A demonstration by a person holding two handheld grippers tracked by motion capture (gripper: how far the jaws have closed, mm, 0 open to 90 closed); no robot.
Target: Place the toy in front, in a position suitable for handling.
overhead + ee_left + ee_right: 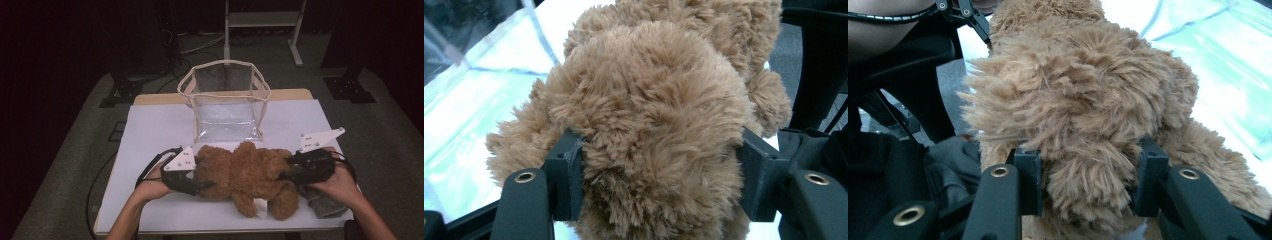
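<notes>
A brown plush teddy bear (245,172) lies lengthwise across the white table cover, gripped at both ends. My left gripper (199,176) is shut on the bear's left end; in the left gripper view its pads (570,180) press into the thick fur (654,125) from both sides. My right gripper (287,170) is shut on the bear's right end, and in the right gripper view the fur (1083,110) bulges between its pads (1029,180). Behind the bear stands a clear plastic bag (226,102) with beige trim, its mouth open upward.
A grey cloth (322,200) lies under my right hand near the table's front right corner. The white cover (155,125) has bare room left of the bag. A white stand (262,22) and dark equipment legs sit on the floor beyond the table.
</notes>
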